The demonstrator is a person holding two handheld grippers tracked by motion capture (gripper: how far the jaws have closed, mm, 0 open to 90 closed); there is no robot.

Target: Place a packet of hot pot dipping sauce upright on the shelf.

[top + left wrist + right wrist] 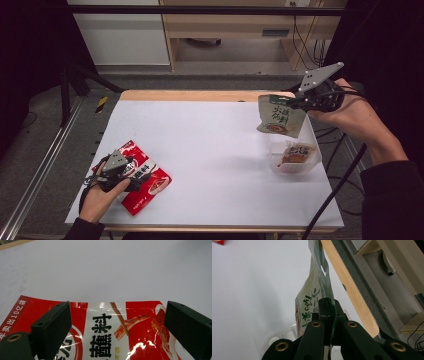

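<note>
The red sauce packet (120, 332), lower middle of the left gripper view, bears large black characters "蘸料" on its white panel, and white "年卖出10亿袋" along its left red edge. The pale green packet (280, 116), upper right of the high view, carries green characters too blurred to read.

Both grippers are black, each topped by a grey three-cornered plate dotted with small holes. The left gripper (120, 172) has broad, flat, matte black jaws with small screw holes on top and a brass-ringed hole low at the left. The right gripper (300, 102) shows black link arms with four brass-ringed pivots below its narrow jaws. A black cable trails from each gripper toward the near edge. The person wears dark sleeves on both forearms.
</note>
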